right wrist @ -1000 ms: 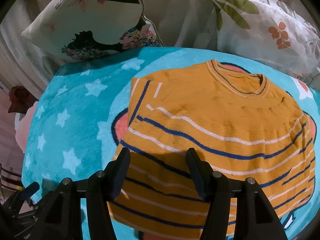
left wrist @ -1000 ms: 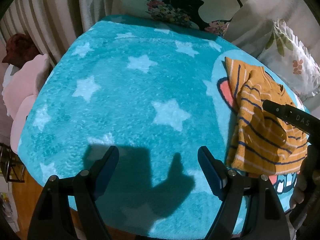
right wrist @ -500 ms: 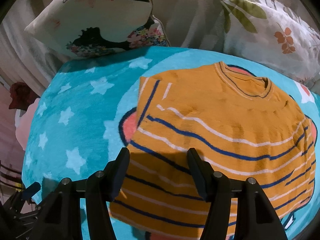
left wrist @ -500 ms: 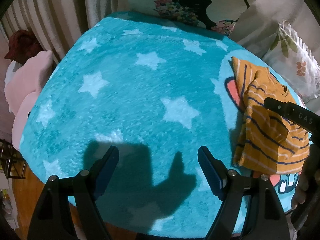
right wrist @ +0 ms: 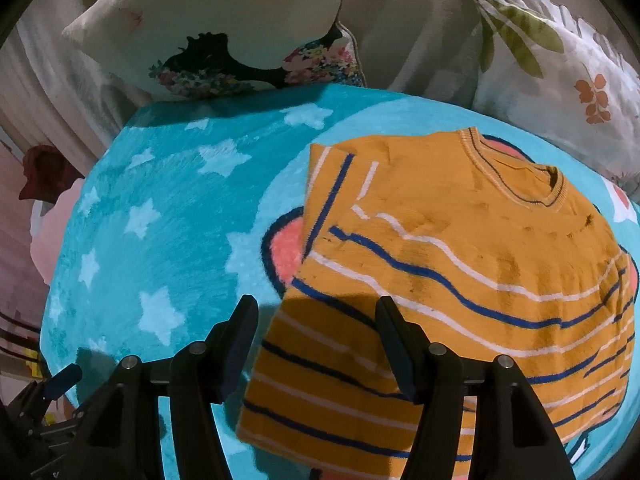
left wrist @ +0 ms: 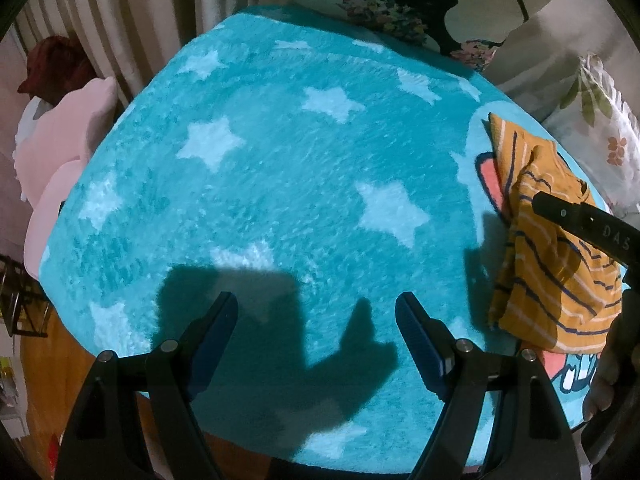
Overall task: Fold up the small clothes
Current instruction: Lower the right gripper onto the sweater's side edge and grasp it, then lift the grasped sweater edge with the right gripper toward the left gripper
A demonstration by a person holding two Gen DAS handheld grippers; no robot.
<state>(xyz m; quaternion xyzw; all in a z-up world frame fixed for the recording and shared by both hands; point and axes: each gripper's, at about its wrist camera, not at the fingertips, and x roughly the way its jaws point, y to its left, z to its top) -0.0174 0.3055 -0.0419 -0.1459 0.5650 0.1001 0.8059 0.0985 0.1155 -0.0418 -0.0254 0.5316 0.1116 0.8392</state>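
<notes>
Sweater [right wrist: 460,280], orange with blue and white stripes, lies folded on the teal star blanket [left wrist: 280,184], sliding toward the frame edge as both grippers pull back. Right gripper [right wrist: 316,344] and left gripper [left wrist: 316,336] hang wide-jawed, empty; the fold looks finished.

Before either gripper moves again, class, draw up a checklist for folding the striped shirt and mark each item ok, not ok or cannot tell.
1. Shirt lies on the blanket: ok.
2. Shirt spread flat: not ok, the left side is already folded over.
3. Right gripper open above the hem: ok.
4. Left gripper open, holding nothing: ok.
5. Left gripper near the shirt: not ok, it is over bare blanket.
6. Right sleeve position: cannot tell.
</notes>
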